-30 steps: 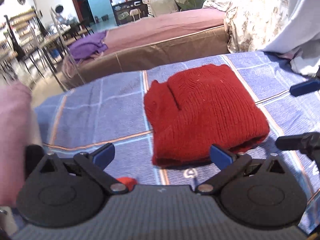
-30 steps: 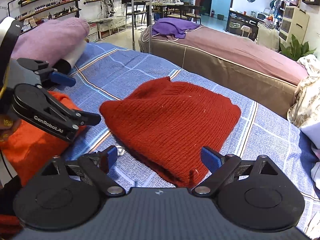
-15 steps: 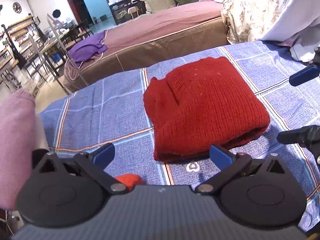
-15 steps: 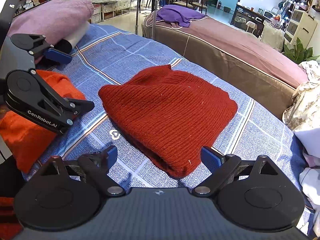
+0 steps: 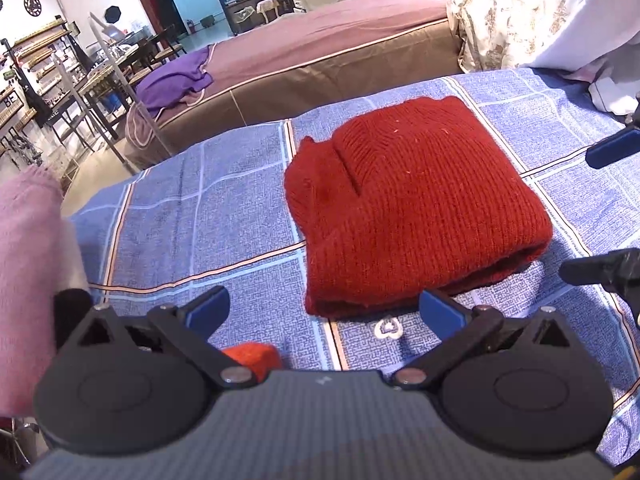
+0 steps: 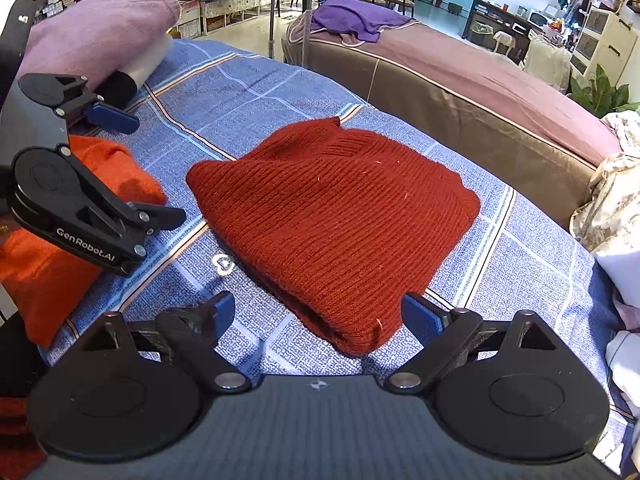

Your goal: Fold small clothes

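A dark red knitted sweater [image 5: 412, 204] lies folded into a compact rectangle on the blue checked cloth [image 5: 192, 216]; it also shows in the right wrist view [image 6: 332, 220]. My left gripper [image 5: 324, 312] is open and empty, hovering just in front of the sweater's near edge. It appears from the side in the right wrist view [image 6: 148, 168], at the left. My right gripper [image 6: 316, 316] is open and empty above the sweater's near corner. Its fingertips [image 5: 612, 152] show at the right edge of the left wrist view.
A folded orange garment [image 6: 60, 256] lies at the left under the left gripper. A pink folded garment [image 6: 96, 28] sits behind it. A brown bed [image 6: 460, 92] with a purple cloth [image 6: 356, 20] stands beyond the table. White and floral fabrics [image 5: 540, 8] pile at the right.
Both grippers have drawn back and risen slightly from the folded sweater, which lies unmoved. Both stay open.
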Motion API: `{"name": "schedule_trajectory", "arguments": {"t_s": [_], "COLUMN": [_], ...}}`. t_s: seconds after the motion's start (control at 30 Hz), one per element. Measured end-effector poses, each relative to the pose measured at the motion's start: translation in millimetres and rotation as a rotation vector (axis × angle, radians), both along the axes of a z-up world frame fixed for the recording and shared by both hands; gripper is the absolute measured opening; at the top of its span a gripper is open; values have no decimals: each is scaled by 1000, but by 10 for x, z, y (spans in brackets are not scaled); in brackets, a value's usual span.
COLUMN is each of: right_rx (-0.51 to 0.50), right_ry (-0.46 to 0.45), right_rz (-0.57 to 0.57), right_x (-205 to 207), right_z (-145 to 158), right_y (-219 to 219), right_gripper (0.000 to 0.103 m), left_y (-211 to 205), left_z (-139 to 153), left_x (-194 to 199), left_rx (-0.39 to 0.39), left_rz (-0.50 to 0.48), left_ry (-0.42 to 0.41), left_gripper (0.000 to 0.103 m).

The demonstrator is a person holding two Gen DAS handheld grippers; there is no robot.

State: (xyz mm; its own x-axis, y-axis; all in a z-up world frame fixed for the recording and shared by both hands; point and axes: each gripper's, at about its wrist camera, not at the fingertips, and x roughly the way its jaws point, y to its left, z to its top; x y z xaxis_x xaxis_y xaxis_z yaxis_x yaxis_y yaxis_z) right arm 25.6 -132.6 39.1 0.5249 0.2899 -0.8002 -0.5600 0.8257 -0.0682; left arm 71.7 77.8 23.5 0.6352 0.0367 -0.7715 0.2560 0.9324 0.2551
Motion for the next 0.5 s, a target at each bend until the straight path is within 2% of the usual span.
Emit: {"name": "schedule_trajectory", "arguments": {"t_s": [0.17, 0.3, 0.5], "right_rx": [-30, -37, -52], "right_ry": [14, 8, 7], "right_rz": [6, 12, 24], "right_x": [14, 0, -21], "right_z": [-36, -37, -31], "right_y": [47, 54, 76], "right_gripper": [103, 103, 103], "left_y": [-1, 28, -29], "left_z": [9, 7, 11], "left_x": [23, 67, 34], "left_rx": [7, -25, -28], "left_rz": [3, 21, -9], "left_ry": [-4, 17, 8], "left_gripper": [103, 103, 103]}}
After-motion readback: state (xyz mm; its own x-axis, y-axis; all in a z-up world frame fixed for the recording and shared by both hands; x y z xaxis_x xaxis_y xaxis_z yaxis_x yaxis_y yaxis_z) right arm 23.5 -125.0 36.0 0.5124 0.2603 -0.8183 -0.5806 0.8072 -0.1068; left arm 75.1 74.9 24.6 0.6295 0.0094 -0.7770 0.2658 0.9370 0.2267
